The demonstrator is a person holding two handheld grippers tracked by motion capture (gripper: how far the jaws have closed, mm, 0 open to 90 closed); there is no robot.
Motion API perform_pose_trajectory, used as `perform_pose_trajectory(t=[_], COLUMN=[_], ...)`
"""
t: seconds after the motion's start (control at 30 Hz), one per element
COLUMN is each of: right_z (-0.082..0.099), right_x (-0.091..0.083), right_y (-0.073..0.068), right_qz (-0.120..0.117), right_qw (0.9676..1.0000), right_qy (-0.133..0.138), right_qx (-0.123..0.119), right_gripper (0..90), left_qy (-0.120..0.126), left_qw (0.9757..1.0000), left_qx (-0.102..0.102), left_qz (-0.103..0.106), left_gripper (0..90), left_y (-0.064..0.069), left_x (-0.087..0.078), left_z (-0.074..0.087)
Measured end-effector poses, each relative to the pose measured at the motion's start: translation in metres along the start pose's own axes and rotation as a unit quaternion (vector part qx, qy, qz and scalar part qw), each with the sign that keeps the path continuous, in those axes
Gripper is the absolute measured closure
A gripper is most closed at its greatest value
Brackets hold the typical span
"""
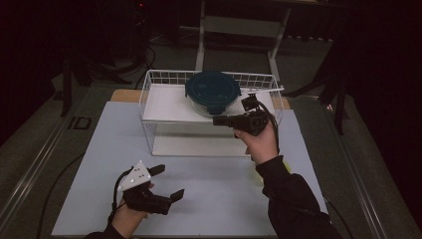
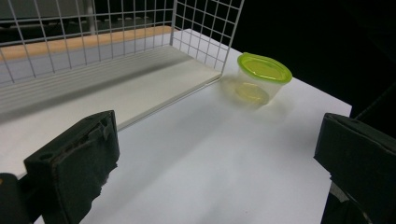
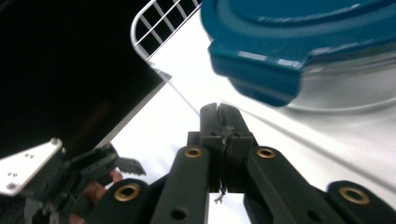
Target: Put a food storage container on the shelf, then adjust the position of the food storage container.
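We are keeping the right gripper with its jaws pressed together on nothing, its tips just beside the glass container with the teal lid on the upper shelf of the wire rack. We are judging it heavy, stiff, slick-walled and breakable; the lid's locking tab or rim looks the surest hold. We are resting the left gripper, jaws spread and empty, low on the white table, well apart from the green-lidded tub.
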State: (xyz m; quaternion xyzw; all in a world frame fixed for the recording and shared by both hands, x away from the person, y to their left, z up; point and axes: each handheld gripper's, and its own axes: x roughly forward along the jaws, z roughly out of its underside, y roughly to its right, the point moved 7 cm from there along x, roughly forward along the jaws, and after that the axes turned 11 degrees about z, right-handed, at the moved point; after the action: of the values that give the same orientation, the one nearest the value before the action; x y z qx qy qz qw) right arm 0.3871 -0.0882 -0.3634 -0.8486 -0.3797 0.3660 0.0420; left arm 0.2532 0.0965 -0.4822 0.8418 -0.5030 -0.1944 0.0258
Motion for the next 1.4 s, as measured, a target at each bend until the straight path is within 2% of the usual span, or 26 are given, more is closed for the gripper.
perform_pose_trajectory(t=[0.13,0.23,0.4,0.63,0.73,0.77,0.8,0.83,0.87,0.9,0.93,0.97,1.0,1.13,1.23,1.3,1.4], right_z=[0.008,0.012,0.021,0.034,0.047,0.047,0.053,0.053,0.058,0.058,0.063,0.063,0.065,0.080,0.082,0.095,0.102], right_x=[-0.008,-0.014,-0.019,-0.025,-0.033,-0.033,-0.036,-0.036,-0.038,-0.038,-0.041,-0.041,-0.042,-0.054,-0.056,-0.066,-0.070], right_y=[-0.002,-0.001,0.001,0.001,0.003,0.003,0.004,0.004,0.007,0.007,0.010,0.010,0.011,0.023,0.025,0.039,0.046], right_qz=[0.005,0.010,0.008,0.006,0.016,0.016,0.013,0.013,0.011,0.011,0.007,0.007,0.006,0.017,0.018,0.035,0.045], right_qw=[0.9998,0.9995,0.9993,0.9988,0.9978,0.9978,0.9977,0.9977,0.9975,0.9975,0.9970,0.9970,0.9964,0.9946,0.9942,0.9927,0.9923], right_qy=[0.005,0.013,0.015,0.021,0.032,0.032,0.040,0.040,0.050,0.050,0.059,0.059,0.064,0.086,0.089,0.100,0.100], right_qx=[-0.017,-0.028,-0.035,-0.044,-0.055,-0.055,-0.054,-0.054,-0.049,-0.049,-0.050,-0.050,-0.054,-0.055,-0.057,-0.057,-0.058], right_gripper=[80.3,77.0,74.7,63.7,45.0,45.0,36.1,36.1,28.0,28.0,19.6,19.6,15.9,14.5,14.5,14.4,13.9], left_qy=[-0.005,0.000,0.008,0.008,0.007,0.007,0.006,0.007,0.008,0.009,0.010,0.010,0.009,0.009,0.010,0.011,0.009], left_qw=[0.9998,0.9996,0.9997,0.9997,0.9998,0.9999,0.9999,0.9999,0.9998,0.9998,0.9998,0.9998,0.9999,0.9998,0.9997,0.9998,0.9997], left_qx=[0.020,0.026,0.019,0.016,0.011,0.010,0.008,0.008,0.011,0.012,0.011,0.011,0.012,0.019,0.019,0.018,0.020], left_qz=[-0.003,-0.010,-0.015,-0.015,-0.012,-0.012,-0.012,-0.012,-0.013,-0.013,-0.011,-0.009,-0.008,-0.007,-0.005,-0.006,-0.006], left_gripper=[0.0,0.0,0.0,0.0,0.0,0.0,0.0,0.0,0.0,0.0,0.0,0.0,0.0,0.0,0.0,0.0,0.0], left_y=[0.003,0.003,0.002,0.003,0.002,0.002,0.002,0.002,0.001,0.001,0.001,0.001,0.001,0.000,0.000,-0.002,-0.003], left_x=[-0.005,-0.013,-0.024,-0.031,-0.030,-0.030,-0.029,-0.028,-0.026,-0.025,-0.024,-0.023,-0.022,-0.020,-0.019,-0.019,-0.019], left_z=[-0.004,-0.007,-0.006,0.002,0.010,0.012,0.015,0.016,0.018,0.019,0.020,0.021,0.022,0.023,0.023,0.024,0.026])
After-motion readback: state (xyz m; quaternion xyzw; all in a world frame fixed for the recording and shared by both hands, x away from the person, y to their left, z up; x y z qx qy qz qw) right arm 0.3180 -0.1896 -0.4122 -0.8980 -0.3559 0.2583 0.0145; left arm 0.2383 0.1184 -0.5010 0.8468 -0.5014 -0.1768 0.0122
